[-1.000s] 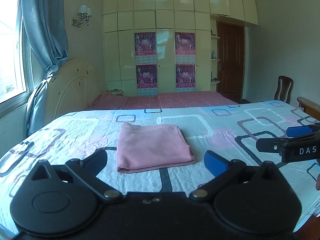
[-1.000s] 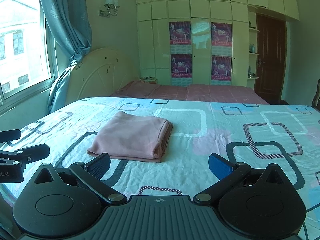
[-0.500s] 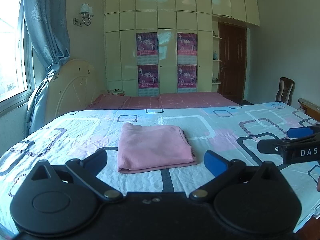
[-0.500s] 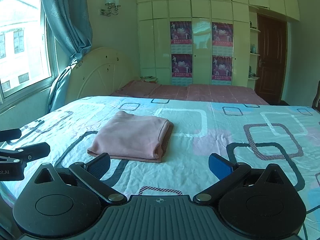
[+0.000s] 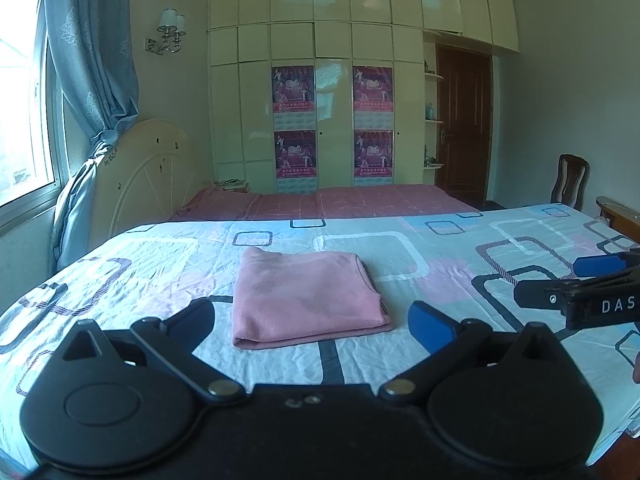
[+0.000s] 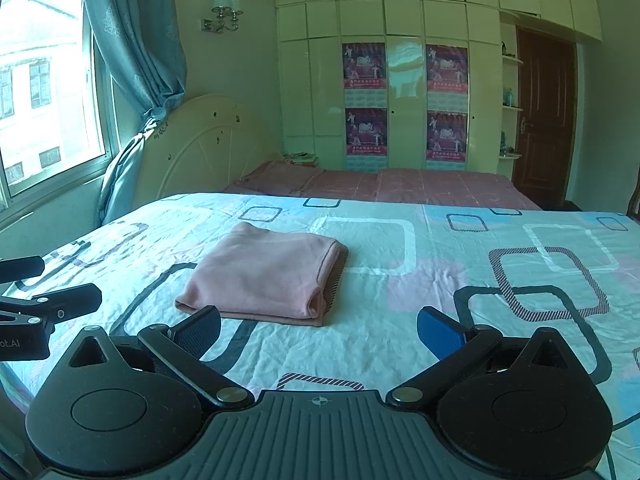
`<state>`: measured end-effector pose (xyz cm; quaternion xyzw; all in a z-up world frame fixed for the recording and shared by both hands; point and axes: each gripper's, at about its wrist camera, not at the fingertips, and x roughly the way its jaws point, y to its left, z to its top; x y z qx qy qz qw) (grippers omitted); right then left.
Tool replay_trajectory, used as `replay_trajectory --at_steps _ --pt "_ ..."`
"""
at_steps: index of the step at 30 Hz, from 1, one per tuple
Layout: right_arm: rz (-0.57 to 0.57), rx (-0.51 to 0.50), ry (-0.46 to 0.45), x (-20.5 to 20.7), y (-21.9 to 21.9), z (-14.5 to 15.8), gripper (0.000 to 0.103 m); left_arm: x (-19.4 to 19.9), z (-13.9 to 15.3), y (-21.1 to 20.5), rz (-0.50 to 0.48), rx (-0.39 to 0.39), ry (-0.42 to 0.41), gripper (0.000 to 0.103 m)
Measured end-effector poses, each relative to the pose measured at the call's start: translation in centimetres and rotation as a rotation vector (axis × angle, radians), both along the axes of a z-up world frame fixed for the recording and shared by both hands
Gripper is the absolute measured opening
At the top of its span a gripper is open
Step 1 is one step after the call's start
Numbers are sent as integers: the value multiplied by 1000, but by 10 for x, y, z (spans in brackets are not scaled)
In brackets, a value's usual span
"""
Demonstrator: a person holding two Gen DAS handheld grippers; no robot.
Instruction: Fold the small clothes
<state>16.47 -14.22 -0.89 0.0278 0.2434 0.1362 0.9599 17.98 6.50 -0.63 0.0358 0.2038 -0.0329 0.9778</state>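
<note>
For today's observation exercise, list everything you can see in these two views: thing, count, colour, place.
folded garment: 1, pink, on near bed
bedsheet: 1, pale with square pattern, near bed
far bed: 1, reddish cover, by wardrobe
headboard: 1, cream, left
posters: 4, purple, wardrobe doors
wardrobe: 1, cream, back wall
curtain: 1, blue, window
wall lamp: 1, left wall
door: 1, brown, right
chair: 1, dark wood, right
left gripper: open
right gripper: open

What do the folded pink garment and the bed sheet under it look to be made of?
Pink garment: soft, matte knit or fleece, judging by its fuzzy surface and rounded, thick fold edges. Bed sheet: thin woven fabric, probably cotton, matte with fine creases and a printed pattern of squares.
</note>
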Motion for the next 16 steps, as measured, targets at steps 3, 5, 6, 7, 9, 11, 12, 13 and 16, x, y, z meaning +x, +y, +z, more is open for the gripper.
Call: replay_trajectory --at_steps 3,5,6,7,9,11,12,13,16 --pt "-1 0 1 0 -3 0 103 0 0 0 -1 -1 -1 102" --pt "-1 2 0 -1 -5 0 103 -1 0 0 0 -2 -7 102" --pt "-1 3 -1 -1 -6 1 103 -1 0 0 0 -3 -9 102" --pt "-1 4 -2 -1 -8 1 103 -1 1 -1 1 -3 -12 102" --pt "-1 4 -5 -2 -8 1 103 -2 1 -1 -4 -3 -16 102" --pt "1 5 -5 -3 -10 2 103 -2 1 -1 -18 -6 -19 102" --pt "2 6 -6 -2 -10 2 103 -2 2 -2 -24 -2 -20 102" --pt "4 6 -6 -3 -11 2 103 -3 2 -3 -22 1 -25 102" --pt "10 7 -6 -2 -11 2 103 -3 1 -5 -24 -3 -18 102"
